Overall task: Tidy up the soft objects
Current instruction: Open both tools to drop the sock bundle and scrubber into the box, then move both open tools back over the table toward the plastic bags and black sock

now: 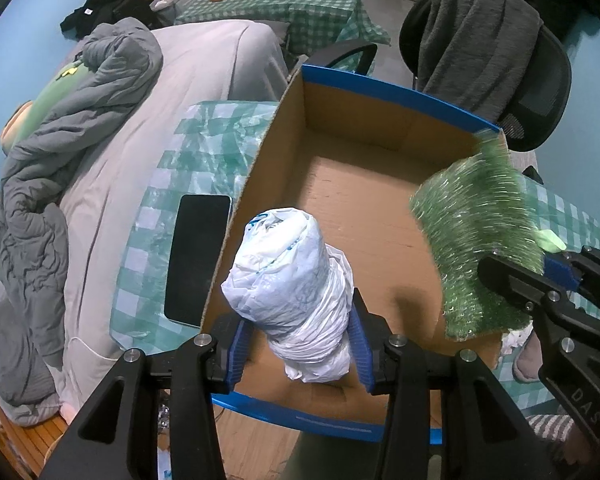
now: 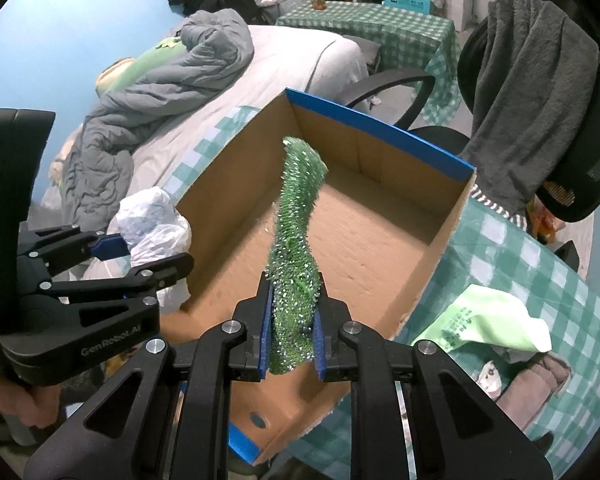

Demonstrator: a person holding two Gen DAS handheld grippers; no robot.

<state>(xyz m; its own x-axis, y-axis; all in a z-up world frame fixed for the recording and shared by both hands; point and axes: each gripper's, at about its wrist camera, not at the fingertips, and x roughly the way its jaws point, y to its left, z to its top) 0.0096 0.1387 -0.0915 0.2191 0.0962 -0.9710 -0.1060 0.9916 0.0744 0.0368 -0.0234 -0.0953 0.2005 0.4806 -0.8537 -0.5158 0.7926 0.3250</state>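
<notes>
Left wrist view: left tongs (image 1: 300, 344) clamped on a rolled white plastic bag bundle (image 1: 290, 292); both blue pads press its sides. Bundle stands up from the pads at lower centre of frame, over the near-left part of an open cardboard box (image 1: 340, 128) with blue-taped rims. Box floor bare.

Right tongs (image 1: 540, 276) enter from the right edge of this view, holding a green glittery scrubbing cloth (image 1: 480, 232). Cloth hangs over the right side of the box, blurred at its top end.

Right wrist view: right tongs (image 2: 291, 340) have the green cloth (image 2: 296, 240) between the blue pads, low centre of frame. Left pad touches the cloth; whether the right pad presses it or stands just off it I cannot tell, so grip is uncertain. Cloth rises from the pads, twisted, above the box interior (image 2: 372, 232). Left tongs (image 2: 148, 252) and the white bundle (image 2: 152, 224) show at left of frame, beside the box's left wall; a hand (image 2: 20, 396) grips the handle at lower left.

Surroundings: box sits on a counter with a green checked cover (image 1: 156, 240). Black phone (image 1: 198, 256) lies flat just left of the box. Pale green bag (image 2: 488, 320) on the counter at lower right. Bed with grey duvet (image 1: 60, 152) at left; black chair draped with a grey towel (image 1: 476, 36) at upper right.
</notes>
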